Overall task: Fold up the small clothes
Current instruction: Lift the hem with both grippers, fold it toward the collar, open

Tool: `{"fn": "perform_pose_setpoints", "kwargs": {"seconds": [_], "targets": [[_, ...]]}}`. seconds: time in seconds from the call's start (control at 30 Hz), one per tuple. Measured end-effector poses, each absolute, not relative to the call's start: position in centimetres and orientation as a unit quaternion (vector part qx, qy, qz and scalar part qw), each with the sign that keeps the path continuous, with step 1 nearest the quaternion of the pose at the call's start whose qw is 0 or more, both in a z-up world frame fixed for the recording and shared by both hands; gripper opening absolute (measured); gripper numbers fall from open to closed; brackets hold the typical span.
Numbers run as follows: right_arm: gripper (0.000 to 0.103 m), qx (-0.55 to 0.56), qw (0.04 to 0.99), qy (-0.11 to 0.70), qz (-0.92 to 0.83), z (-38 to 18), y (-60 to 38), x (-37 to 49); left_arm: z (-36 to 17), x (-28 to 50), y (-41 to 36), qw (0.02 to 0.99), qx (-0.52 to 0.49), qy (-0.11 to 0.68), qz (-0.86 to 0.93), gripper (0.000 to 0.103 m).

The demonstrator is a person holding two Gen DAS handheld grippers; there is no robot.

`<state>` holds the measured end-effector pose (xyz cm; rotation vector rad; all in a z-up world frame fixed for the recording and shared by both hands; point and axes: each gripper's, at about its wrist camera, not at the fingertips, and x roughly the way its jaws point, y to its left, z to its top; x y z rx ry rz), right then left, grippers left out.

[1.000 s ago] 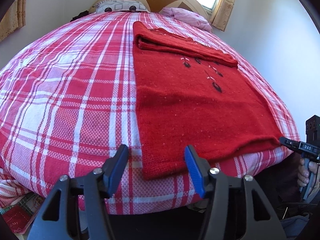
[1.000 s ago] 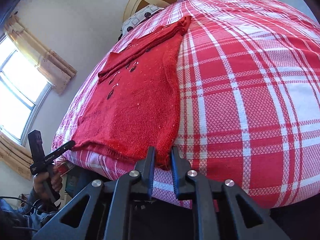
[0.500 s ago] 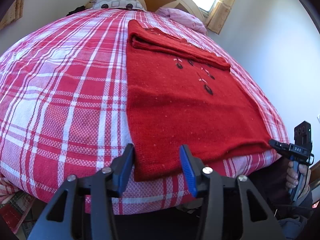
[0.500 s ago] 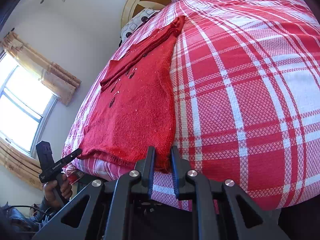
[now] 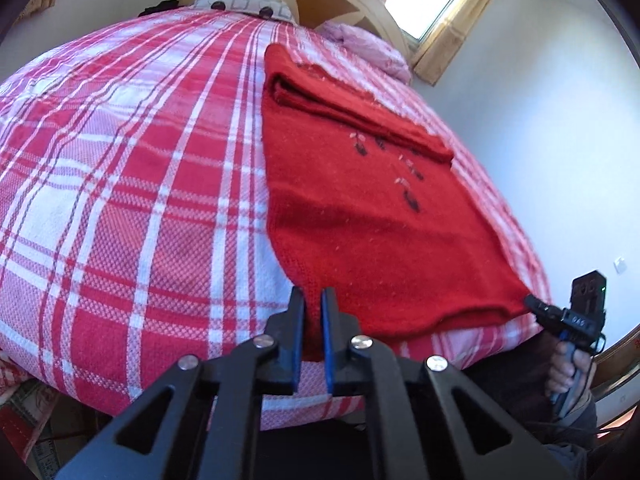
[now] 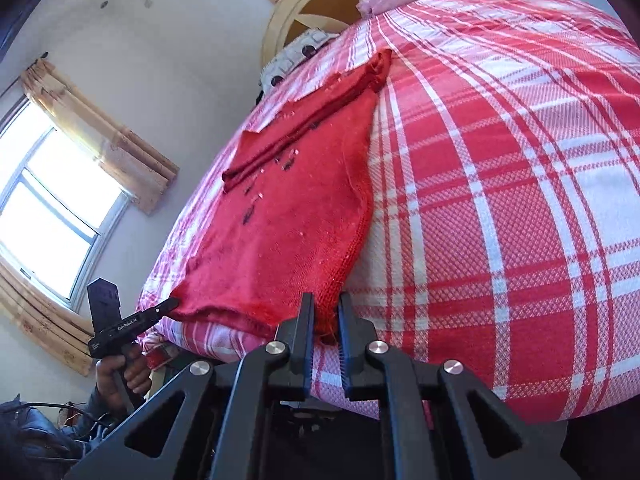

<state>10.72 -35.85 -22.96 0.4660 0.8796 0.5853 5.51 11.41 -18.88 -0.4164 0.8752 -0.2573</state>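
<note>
A red knitted sweater lies flat on the bed, its sleeves folded across the far end. It also shows in the right wrist view. My left gripper is shut on the sweater's near left hem corner. My right gripper is shut on the near right hem corner. Each gripper shows in the other's view, pinching its corner: the right one and the left one.
The bed has a red and white plaid cover. A pink pillow and a patterned pillow lie by the headboard. A window with curtains is on the side wall. The bed's near edge drops off below the grippers.
My left gripper has moved in onto the sweater's near corner and closed on it. My right gripper has stayed shut on its corner.
</note>
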Motion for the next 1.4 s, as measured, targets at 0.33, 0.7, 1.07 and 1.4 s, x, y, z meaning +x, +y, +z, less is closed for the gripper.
{"fn": "perform_pose_setpoints", "kwargs": {"seconds": [0.33,0.7,1.07,1.4], "targets": [[0.010,0.231,0.849,0.364,0.304,-19.4,-35.6,11.4,-15.9,7.1,12.1,0.888,-0.220,0.377,-0.144,0.006],[0.010,0.215,0.866,0.322,0.317,-13.5,-34.2,17.8,-10.9,12.3,13.7,0.915,-0.210,0.319,-0.131,0.002],[0.007,0.207,0.874,0.316,0.307,-10.6,-33.2,24.3,-11.0,14.9,13.3,0.917,-0.146,0.346,-0.136,0.014],[0.049,0.030,0.892,0.357,0.275,-15.4,-31.9,19.8,-14.9,6.6,11.0,0.914,0.014,0.368,-0.174,0.083]]}}
